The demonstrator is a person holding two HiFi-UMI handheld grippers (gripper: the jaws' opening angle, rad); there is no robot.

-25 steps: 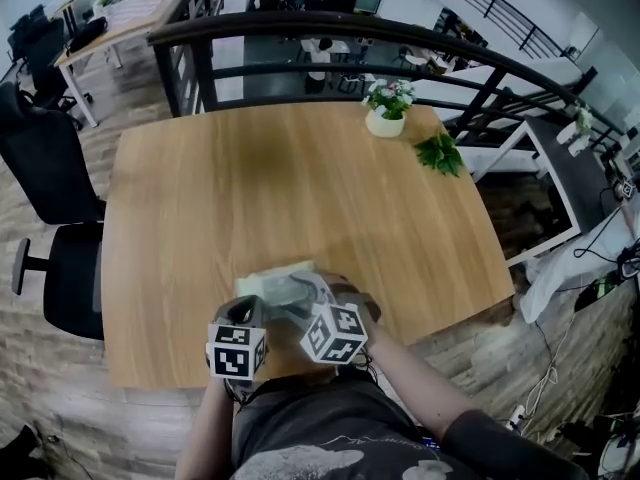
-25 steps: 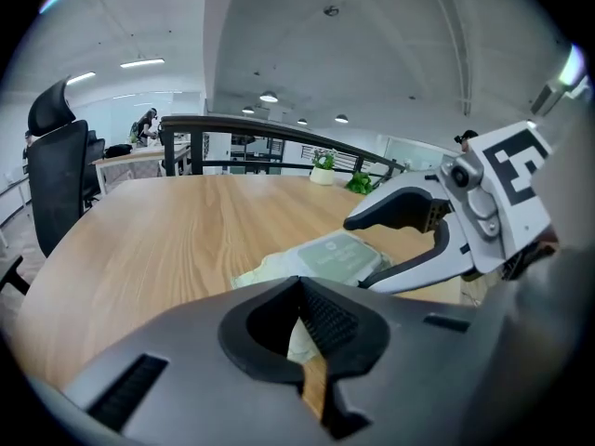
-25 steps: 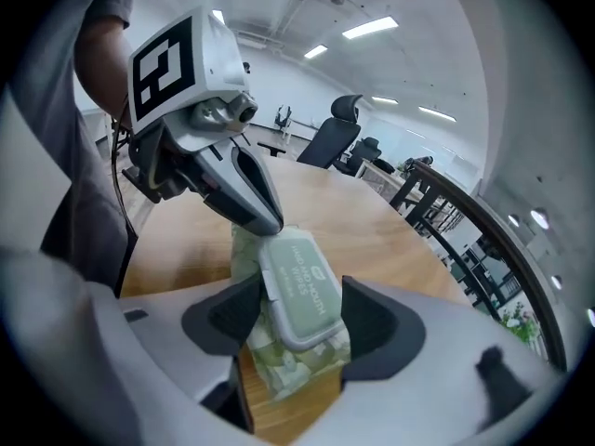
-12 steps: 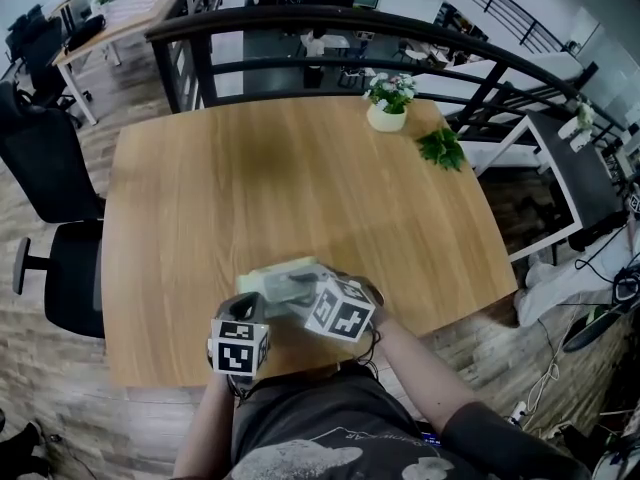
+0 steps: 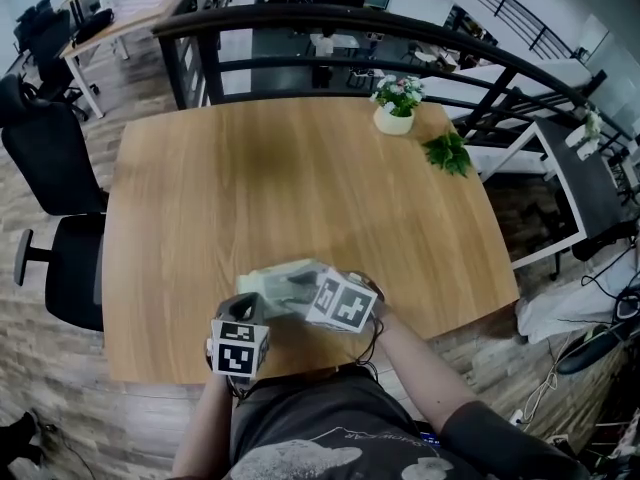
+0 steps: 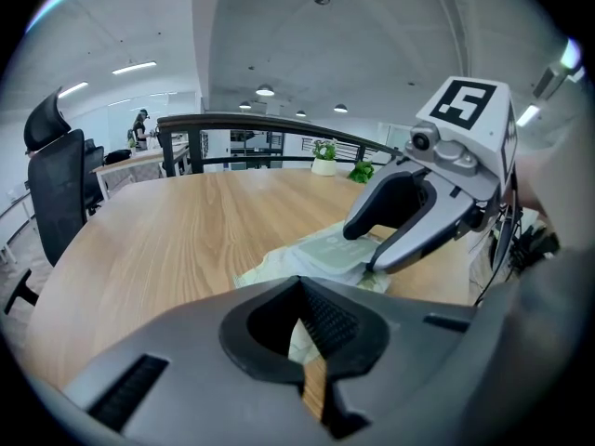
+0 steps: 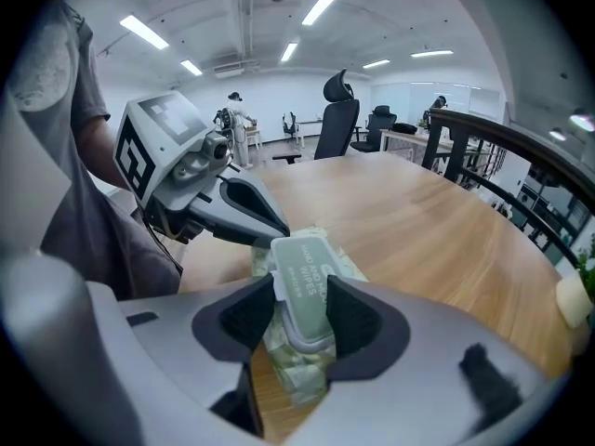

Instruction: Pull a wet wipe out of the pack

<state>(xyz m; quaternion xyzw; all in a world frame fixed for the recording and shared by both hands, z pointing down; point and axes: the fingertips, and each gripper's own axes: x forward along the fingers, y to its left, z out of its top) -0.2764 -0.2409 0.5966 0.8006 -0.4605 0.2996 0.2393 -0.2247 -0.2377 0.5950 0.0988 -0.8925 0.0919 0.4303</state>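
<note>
Broad wooden worktop point(image 5: 300, 188), filling the middle of the head view. Near its lower edge, both tools crowded over one spot.

Left gripper point(image 5: 248, 308), at the lower left of that cluster: jaws fully together, tip at the pack's lower-left end. Impossible to tell whether pinching a fold of wrapper or only pressing beside it.

Right gripper point(image 5: 305, 293), just to the right and angled down: jaws just now closing, set against both long sides of the lid, so clamped on that rather than empty.

Soft pale-green pack point(image 5: 275, 283), flat on the worktop beneath both tips, wrapper crumpled at the ends.

Lid point(image 7: 302, 286), stiff and grey-green, on top of the pack: apparently down flat, no wipe showing.

Likely trouble from here, by judgement only. Holding the lid by its sides instead of its front lip: apt to slip off on the lift, or to haul the whole pack up unopened. Weak anchoring on the left, with thin film or nothing between those jaws: pack free to slide or tip toward the lower edge, perhaps off it. Squeezing too hard across the lid: hinge bent or lid jammed. Tugging fast at a wipe afterwards: several sheets out together, or one torn.
</note>
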